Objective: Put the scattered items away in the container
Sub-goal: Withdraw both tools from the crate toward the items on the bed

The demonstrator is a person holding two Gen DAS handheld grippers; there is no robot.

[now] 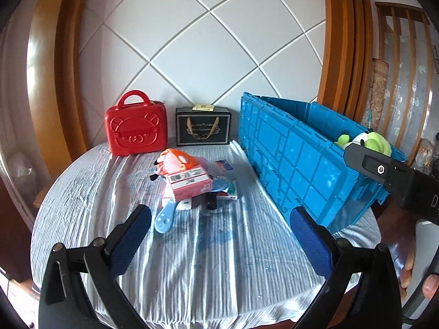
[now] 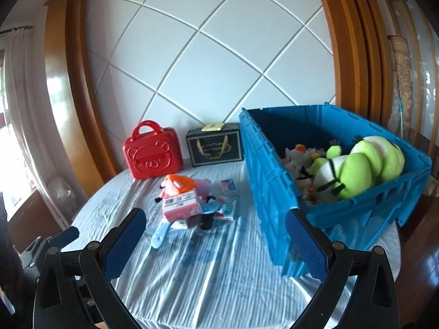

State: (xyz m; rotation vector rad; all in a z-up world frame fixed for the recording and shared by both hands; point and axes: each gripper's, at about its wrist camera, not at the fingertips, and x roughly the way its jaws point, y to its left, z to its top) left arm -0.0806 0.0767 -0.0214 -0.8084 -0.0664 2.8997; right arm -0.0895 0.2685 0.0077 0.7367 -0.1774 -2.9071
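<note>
A heap of loose items lies mid-table: a pink box [image 1: 189, 185] [image 2: 181, 205], a pink and orange plush toy [image 1: 175, 161] [image 2: 178, 183], a light blue brush [image 1: 164, 220] [image 2: 159, 235], a small card pack [image 1: 223, 165] [image 2: 228, 184] and a small black object [image 1: 210, 201]. To the right of the heap stands the open blue crate [image 1: 296, 159] [image 2: 274, 192], holding a green frog plush [image 2: 365, 164] and other soft toys. My left gripper [image 1: 221, 216] and right gripper [image 2: 216, 218] both hover open and hold nothing, short of the heap.
A red bear-face case [image 1: 135, 126] and a black gift box [image 1: 203, 127] stand at the back against the white panelled wall. The round table [image 1: 219, 274] wears a pale striped cloth. A hand [image 1: 411, 271] shows at the lower right.
</note>
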